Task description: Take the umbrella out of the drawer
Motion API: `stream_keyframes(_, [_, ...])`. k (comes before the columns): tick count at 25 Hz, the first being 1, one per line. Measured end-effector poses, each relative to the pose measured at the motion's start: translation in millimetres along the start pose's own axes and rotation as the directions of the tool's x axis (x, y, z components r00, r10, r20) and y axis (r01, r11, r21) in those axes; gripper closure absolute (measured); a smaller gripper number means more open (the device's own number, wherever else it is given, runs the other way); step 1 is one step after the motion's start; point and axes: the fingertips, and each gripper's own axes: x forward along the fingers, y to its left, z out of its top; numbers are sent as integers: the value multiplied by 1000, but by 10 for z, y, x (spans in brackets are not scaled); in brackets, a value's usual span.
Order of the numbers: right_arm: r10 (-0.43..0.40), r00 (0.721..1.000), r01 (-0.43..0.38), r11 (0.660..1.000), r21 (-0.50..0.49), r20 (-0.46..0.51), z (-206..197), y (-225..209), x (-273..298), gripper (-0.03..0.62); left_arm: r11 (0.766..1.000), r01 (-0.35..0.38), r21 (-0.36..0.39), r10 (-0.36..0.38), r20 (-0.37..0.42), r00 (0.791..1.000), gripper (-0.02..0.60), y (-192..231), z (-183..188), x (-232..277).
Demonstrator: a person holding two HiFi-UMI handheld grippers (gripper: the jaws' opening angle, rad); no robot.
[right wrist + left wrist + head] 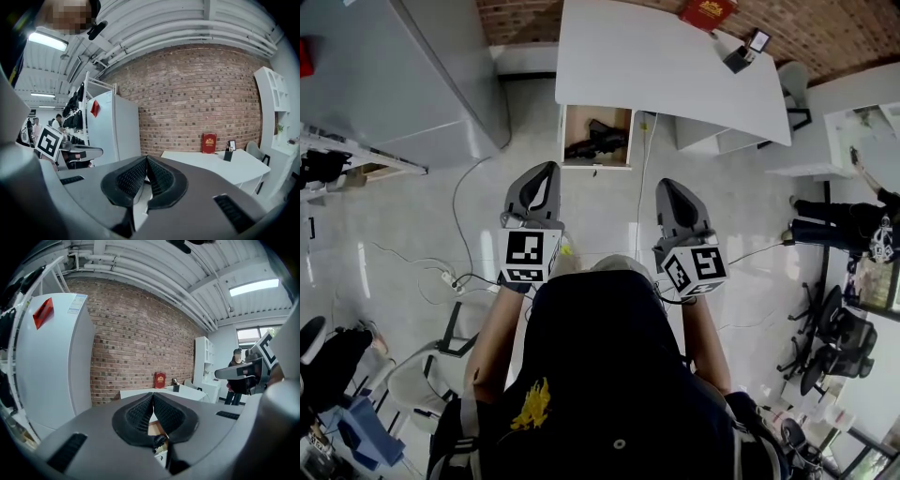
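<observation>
A wooden drawer (581,120) stands pulled open under the front edge of the white desk (656,66). A black folded umbrella (598,139) lies inside it. My left gripper (546,171) and right gripper (671,186) are held side by side over the floor, short of the drawer, both pointing toward it. Both are shut with nothing between their fingers. In the left gripper view the closed tips (153,394) meet, and the drawer (154,427) with the umbrella (160,442) shows through the gap below them. The right gripper (146,157) faces the desk (220,164).
A tall white cabinet (412,66) stands at the left. On the desk are a red book (706,11) and a small holder (741,58). Cables (450,277) trail over the floor. Office chairs (834,337) and a person (844,220) are at the right.
</observation>
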Motion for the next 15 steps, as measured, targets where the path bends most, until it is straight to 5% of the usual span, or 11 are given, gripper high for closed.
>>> stream_keyframes(15, [-17, 1000, 17, 1000, 22, -26, -90, -147, 70, 566, 1000, 25, -7, -25, -26, 999, 563, -97, -76, 129])
